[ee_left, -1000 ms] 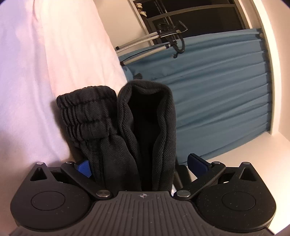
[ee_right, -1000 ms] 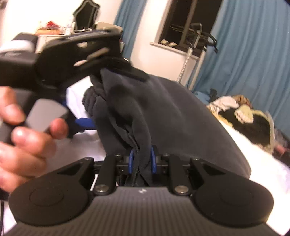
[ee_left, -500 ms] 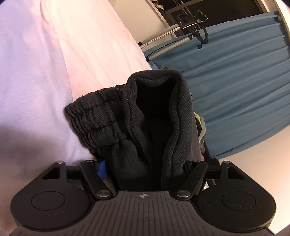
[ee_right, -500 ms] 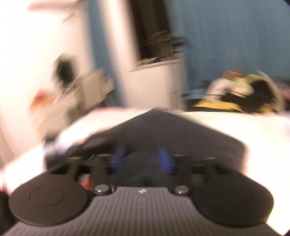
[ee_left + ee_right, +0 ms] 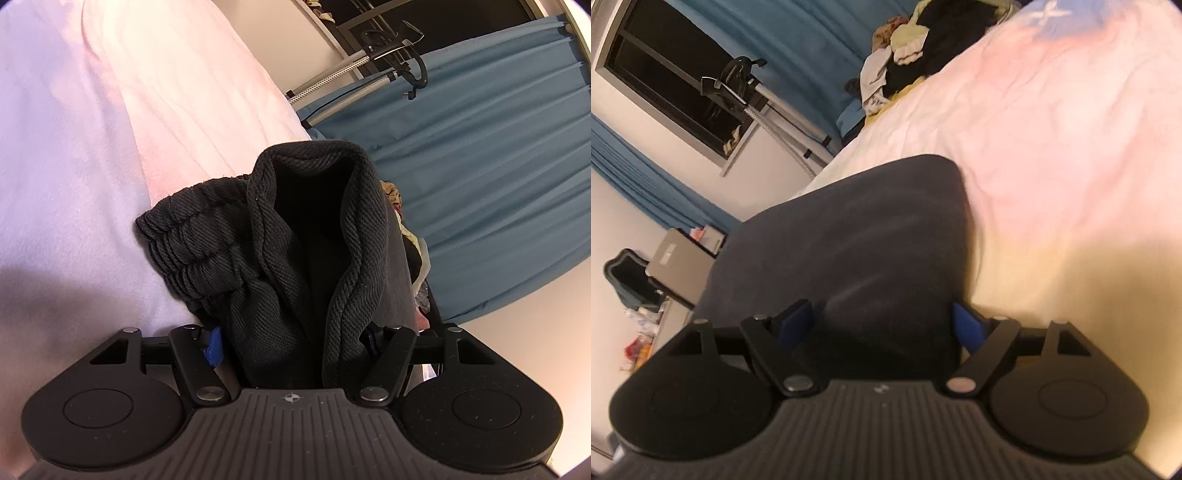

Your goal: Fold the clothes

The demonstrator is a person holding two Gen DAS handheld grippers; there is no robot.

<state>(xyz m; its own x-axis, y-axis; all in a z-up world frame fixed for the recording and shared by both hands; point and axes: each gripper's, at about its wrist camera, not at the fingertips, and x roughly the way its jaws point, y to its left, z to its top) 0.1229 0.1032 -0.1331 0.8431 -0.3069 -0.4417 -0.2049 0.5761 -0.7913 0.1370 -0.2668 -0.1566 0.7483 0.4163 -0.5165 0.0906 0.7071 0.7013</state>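
Now the left gripper is pinching the bunched waistband of the black garment above the bed, while the right gripper is standing wide apart around its far part, so the thick bundle is risking slipping out and unfolding.

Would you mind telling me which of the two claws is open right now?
The right claw: its blue pads sit wide apart beside the dark garment, while the left claw clamps bunched fabric.

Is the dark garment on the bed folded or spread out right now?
Folded: the dark garment lies doubled on the bed sheet, and its waistband end is bunched in layers.
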